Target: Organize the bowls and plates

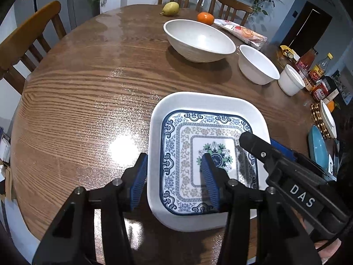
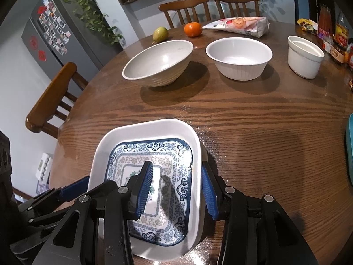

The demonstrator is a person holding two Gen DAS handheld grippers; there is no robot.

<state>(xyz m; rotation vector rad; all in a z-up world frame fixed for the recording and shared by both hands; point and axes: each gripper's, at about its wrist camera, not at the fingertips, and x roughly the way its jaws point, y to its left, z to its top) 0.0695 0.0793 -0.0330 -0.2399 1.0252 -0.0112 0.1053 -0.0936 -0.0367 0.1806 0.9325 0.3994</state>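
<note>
A square white plate with a blue floral pattern lies flat on the wooden table, close to me. My left gripper straddles its left rim, one pad outside and one over the pattern, open with a clear gap. My right gripper straddles the right rim the same way, its inner pad standing off the wall. Behind stand a wide grey-white bowl, a white ribbed bowl and a small white cup-shaped bowl.
A pear, an orange and a snack packet lie at the far edge. Bottles and jars crowd the right side, with a teal dish and a white dish on a beaded mat. Wooden chairs ring the table.
</note>
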